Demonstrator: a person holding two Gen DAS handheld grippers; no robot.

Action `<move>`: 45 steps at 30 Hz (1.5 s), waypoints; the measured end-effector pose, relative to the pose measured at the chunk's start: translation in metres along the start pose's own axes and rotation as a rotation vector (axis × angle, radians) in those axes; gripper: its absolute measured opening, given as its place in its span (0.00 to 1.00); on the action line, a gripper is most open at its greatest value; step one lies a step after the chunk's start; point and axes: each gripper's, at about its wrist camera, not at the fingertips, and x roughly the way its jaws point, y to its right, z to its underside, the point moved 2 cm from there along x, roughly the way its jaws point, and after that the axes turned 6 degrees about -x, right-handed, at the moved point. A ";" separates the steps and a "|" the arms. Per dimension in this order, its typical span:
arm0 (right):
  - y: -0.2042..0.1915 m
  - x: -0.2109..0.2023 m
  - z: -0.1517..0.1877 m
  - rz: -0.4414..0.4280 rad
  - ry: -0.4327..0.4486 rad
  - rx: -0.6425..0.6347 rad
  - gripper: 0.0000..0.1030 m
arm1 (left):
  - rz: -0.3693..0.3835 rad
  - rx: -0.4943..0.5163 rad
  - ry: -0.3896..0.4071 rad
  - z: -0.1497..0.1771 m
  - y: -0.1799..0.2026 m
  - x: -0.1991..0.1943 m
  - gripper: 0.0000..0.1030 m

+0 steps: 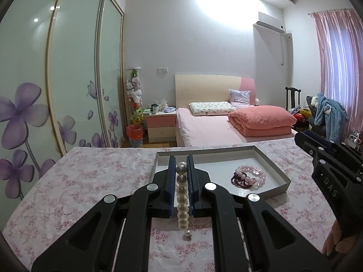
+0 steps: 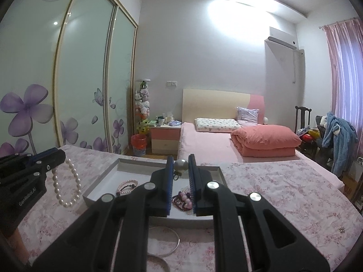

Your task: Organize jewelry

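Pearl necklace [image 1: 182, 195] hangs clamped in the left tongs [image 1: 181, 165], above the near edge of the grey tray [image 1: 275, 166]. Right tongs [image 2: 180, 166] are closed on a single large pearl pendant [image 2: 180, 166] over the tray. Pink bead bracelets [image 1: 249, 176] already lie inside the tray. Two metal bangles [image 2: 163, 241] remain on the floral worktop [image 1: 90, 176]. Progress is judged partial: two items in transit, the bangles unsorted.

White letters "DAS" stand on the black body of the right gripper [image 1: 304, 141], at about three o'clock in the left wrist view. "GenRobot.AI" stands on the left gripper [image 2: 57, 156], near nine o'clock in the right wrist view.
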 end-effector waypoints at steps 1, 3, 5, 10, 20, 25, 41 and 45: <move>0.002 0.003 -0.001 0.002 0.002 0.004 0.13 | 0.001 -0.001 -0.002 -0.001 -0.001 0.003 0.10; 0.005 0.010 -0.005 0.008 0.005 0.010 0.13 | -0.001 0.001 -0.004 -0.003 0.000 0.009 0.10; 0.008 0.018 -0.006 0.011 0.000 0.017 0.13 | 0.004 -0.001 -0.010 -0.005 0.002 0.015 0.10; 0.016 0.052 -0.004 -0.006 -0.046 0.049 0.13 | 0.015 -0.009 -0.028 -0.008 0.005 0.038 0.10; 0.020 0.132 0.014 -0.056 -0.181 0.073 0.13 | 0.054 -0.011 -0.111 -0.003 0.015 0.095 0.10; 0.023 0.165 0.027 -0.098 -0.261 0.113 0.13 | 0.072 -0.026 -0.163 0.003 0.019 0.118 0.10; 0.043 0.172 0.044 -0.116 -0.321 0.229 0.31 | 0.080 -0.123 -0.218 -0.003 -0.009 0.134 0.10; 0.044 0.161 0.043 -0.111 -0.316 0.225 0.31 | 0.049 -0.128 -0.195 -0.008 -0.018 0.121 0.10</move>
